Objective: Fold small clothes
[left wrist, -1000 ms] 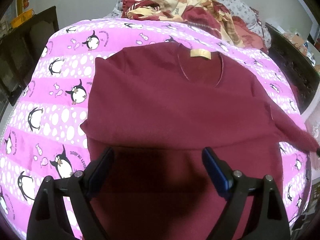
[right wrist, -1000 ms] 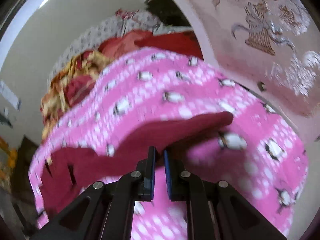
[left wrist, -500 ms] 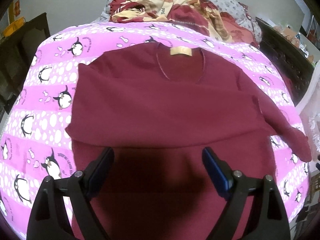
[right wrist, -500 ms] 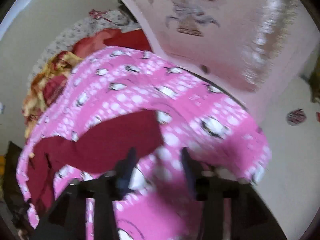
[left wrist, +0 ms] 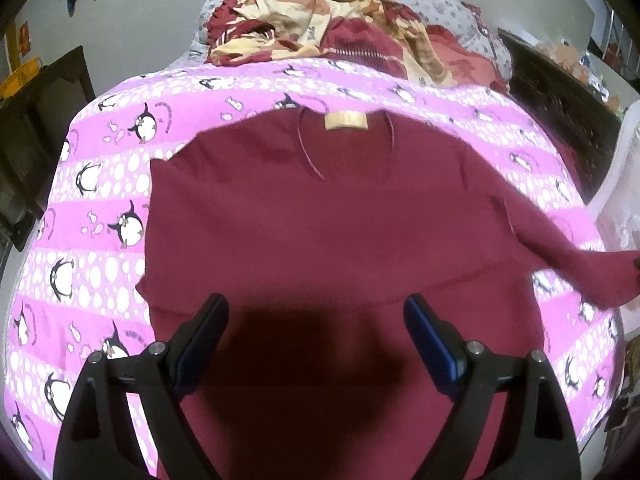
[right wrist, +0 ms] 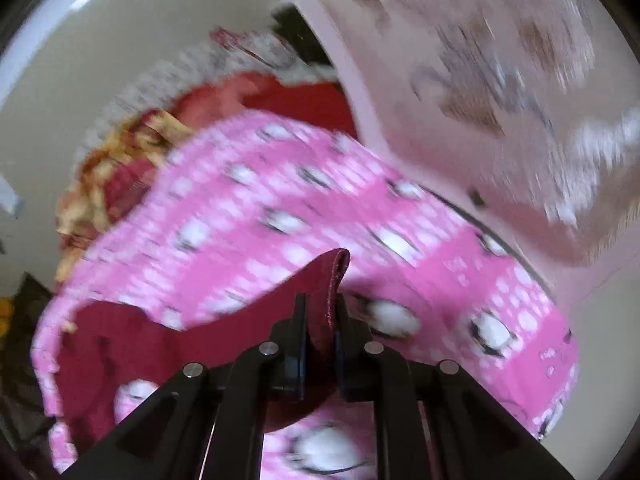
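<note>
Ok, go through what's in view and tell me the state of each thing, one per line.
Maroon shirt: spread flat on the bed, neck label up, one sleeve lifted.
Sleeve cuff: clamped, raised off the blanket.
Right gripper: shut on the sleeve cuff.
Left gripper: open, empty, above the shirt.
Penguin blanket: spread over the bed.

No legible text anywhere.

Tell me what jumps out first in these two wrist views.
A maroon sweater lies spread flat over a pink penguin-print blanket, filling the middle of the left wrist view, a tan label at its neckline. The left tool hangs open above its lower half with nothing between its fingers. In the blurred right wrist view, the right tool is shut on the sleeve cuff, lifting it off the blanket.
</note>
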The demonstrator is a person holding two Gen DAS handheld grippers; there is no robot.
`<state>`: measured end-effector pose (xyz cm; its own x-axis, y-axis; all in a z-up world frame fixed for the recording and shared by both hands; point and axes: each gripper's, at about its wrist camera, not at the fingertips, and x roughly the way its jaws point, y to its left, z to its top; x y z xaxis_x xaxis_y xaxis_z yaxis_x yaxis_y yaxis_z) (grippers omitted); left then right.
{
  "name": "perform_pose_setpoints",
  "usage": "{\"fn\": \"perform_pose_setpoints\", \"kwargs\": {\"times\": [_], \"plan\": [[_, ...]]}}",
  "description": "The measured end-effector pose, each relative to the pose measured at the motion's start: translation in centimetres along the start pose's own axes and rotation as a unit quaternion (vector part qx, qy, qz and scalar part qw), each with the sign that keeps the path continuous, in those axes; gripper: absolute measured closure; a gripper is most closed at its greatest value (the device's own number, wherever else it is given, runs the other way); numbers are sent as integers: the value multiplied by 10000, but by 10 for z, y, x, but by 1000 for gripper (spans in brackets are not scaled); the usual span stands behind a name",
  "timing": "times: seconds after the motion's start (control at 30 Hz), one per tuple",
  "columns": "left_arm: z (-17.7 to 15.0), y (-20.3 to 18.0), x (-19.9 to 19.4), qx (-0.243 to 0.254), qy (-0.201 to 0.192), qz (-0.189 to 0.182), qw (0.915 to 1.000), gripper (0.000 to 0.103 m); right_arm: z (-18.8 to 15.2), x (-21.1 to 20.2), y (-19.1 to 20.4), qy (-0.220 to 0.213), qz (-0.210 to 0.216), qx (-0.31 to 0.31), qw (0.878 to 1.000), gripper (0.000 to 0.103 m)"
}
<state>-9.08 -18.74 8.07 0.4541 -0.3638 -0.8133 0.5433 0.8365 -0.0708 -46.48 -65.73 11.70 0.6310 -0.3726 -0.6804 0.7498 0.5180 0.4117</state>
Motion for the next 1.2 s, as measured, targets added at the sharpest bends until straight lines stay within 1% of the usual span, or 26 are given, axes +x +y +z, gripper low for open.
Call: {"fn": "perform_pose_setpoints", "kwargs": {"times": [0.13, 0.2, 0.3, 0.33, 0.43, 0.6, 0.67, 0.83, 0.9, 0.97, 1.07, 1.1, 1.2], "plan": [[13, 4, -7, -144, -160, -133, 9997, 15, 23, -21, 57, -88, 631, -352, 9973, 91], [19, 5, -10, -171, -226, -144, 9995, 15, 31, -22, 90, -88, 946, -532, 9941, 91], [24, 8, -12, -201, -271, -165, 9993, 15, 37, -13, 141, -10, 1250, -841, 9886, 91], [25, 11, -13, -210, -285, -167, 9992, 15, 37, -9, 152, 25, 1305, -908, 9873, 91], [26, 18, -15, -248, -303, -132, 9991, 15, 35, 6, 203, 154, 1517, -1250, 9804, 91], [22, 41, -13, -428, -270, -33, 9987, 15, 19, 26, 272, 408, 1870, -1686, 9669, 91], [20, 51, -12, -519, -265, 21, 9983, 15, 11, 34, 293, 521, 1985, -1796, 9621, 91], [17, 73, -12, -725, -254, 89, 9970, 15, -20, 53, 355, 867, 2330, -2109, 9454, 91], [16, 80, -12, -767, -259, 94, 9967, 15, -40, 63, 383, 1085, 2509, -2249, 9353, 91], [16, 87, -14, -800, -284, 108, 9963, 15, -60, 71, 403, 1271, 2581, -2423, 9266, 91], [14, 97, -15, -871, -303, 119, 9957, 15, -99, 94, 436, 1663, 2650, -2629, 9127, 91], [14, 100, -15, -905, -298, 119, 9954, 15, -116, 106, 448, 1825, 2660, -2698, 9073, 91], [11, 110, -14, -1008, -275, 127, 9944, 15, -152, 133, 468, 2144, 2652, -2797, 8975, 91]]}}
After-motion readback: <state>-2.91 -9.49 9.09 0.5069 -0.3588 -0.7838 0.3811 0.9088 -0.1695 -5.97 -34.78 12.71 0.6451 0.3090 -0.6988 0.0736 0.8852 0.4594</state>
